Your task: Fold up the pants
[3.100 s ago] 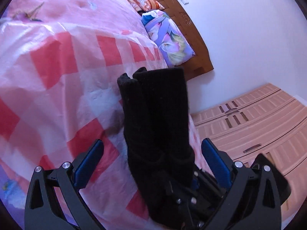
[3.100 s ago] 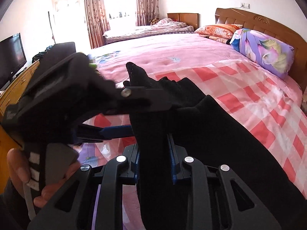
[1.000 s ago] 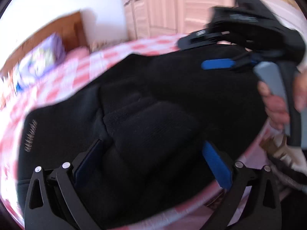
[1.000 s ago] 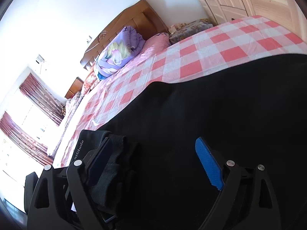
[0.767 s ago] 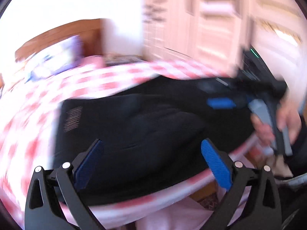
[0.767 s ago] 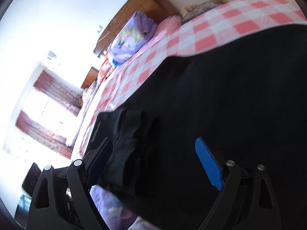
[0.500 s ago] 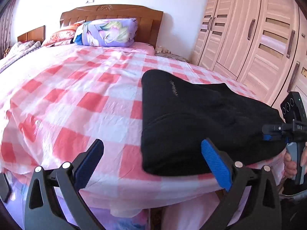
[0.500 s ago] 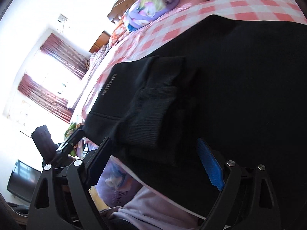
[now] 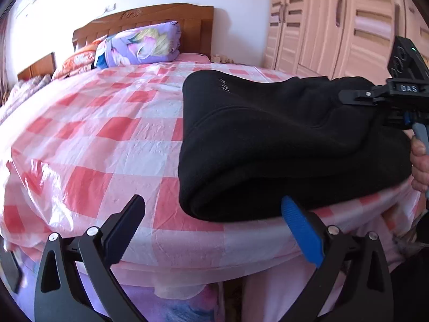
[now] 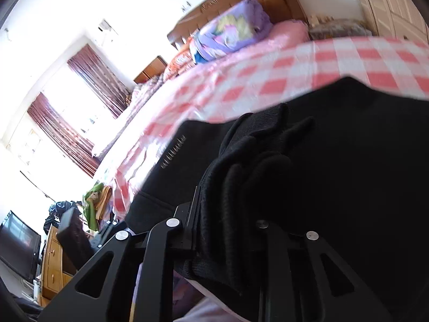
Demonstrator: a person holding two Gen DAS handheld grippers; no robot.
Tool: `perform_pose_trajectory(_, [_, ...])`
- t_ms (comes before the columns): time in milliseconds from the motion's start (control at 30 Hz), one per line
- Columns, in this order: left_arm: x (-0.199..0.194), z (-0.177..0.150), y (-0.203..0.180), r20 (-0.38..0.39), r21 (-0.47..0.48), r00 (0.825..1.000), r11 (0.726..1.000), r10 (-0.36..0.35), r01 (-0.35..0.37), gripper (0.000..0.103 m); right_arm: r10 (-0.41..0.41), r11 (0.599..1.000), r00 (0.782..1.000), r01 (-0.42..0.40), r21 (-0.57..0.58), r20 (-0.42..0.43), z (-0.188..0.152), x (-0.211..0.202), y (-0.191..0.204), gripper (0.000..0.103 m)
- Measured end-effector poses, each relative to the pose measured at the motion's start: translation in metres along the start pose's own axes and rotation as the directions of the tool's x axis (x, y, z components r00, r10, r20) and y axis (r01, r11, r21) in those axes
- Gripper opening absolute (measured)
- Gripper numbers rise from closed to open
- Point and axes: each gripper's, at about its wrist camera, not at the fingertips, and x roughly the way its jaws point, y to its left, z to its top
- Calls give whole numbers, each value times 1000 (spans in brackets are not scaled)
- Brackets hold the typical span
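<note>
Black pants (image 9: 268,139) lie folded on the pink checked bed (image 9: 93,134), their folded edge near the bed's front edge. In the left wrist view my left gripper (image 9: 213,205) is open and empty just off that edge, its blue pad beside the fold. At the right of the same view a hand (image 9: 419,161) holds my right gripper (image 9: 396,119) on the pants. The right wrist view shows my right gripper (image 10: 228,209) with its jaws closing on the bunched ribbed cuffs (image 10: 241,166). Its right pad is hidden by the cloth.
A purple floral pillow (image 9: 139,45) and an orange one lean on the wooden headboard (image 9: 150,16). A pale wardrobe (image 9: 335,26) stands to the right of the bed. A TV (image 10: 18,247) on a wooden drawer unit (image 10: 53,263) and piled clutter are by the curtained window.
My left gripper has drawn back off the pants to the bed's front edge and rolled level. My right gripper went from wide open to closed on the cuffs.
</note>
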Motion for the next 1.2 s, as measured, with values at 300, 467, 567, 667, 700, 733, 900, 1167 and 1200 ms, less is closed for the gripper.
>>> perform_pose_trajectory(300, [23,22,20,-20,-96,995,991,93,-94,102,-2,998,987,12,-59,162,29,-50,14,19])
perform_pose_trajectory(467, [29,20,3,-33,-27,990,991,134,-135,102,-89,996,986,90,-4,140,4,-41,-26,18])
perform_pose_trajectory(567, [28,21,-2,-34,-9,988,989,148,-148,102,-139,986,988,133,97,67,-24,-16,-72,18])
perform_pose_trajectory(667, [29,24,-3,-43,4,986,987,160,-160,102,-87,985,993,73,157,84,-36,-17,-89,18])
perform_pose_trajectory(700, [29,25,-3,-46,9,985,986,167,-167,102,-89,986,992,76,148,84,-34,-18,-86,18])
perform_pose_trajectory(733, [29,25,-4,-47,12,984,985,173,-172,102,-95,988,992,83,130,88,-32,-19,-83,18])
perform_pose_trajectory(900, [25,28,-9,-44,32,978,979,202,-201,102,-81,989,989,65,132,120,-32,-31,-74,18])
perform_pose_trajectory(1167, [31,23,5,-74,-37,988,990,136,-139,102,-49,983,995,32,183,91,-44,-24,-94,22])
perform_pose_trajectory(1200, [31,22,7,-85,-54,989,991,120,-125,102,-61,981,995,45,189,80,-44,-24,-95,37])
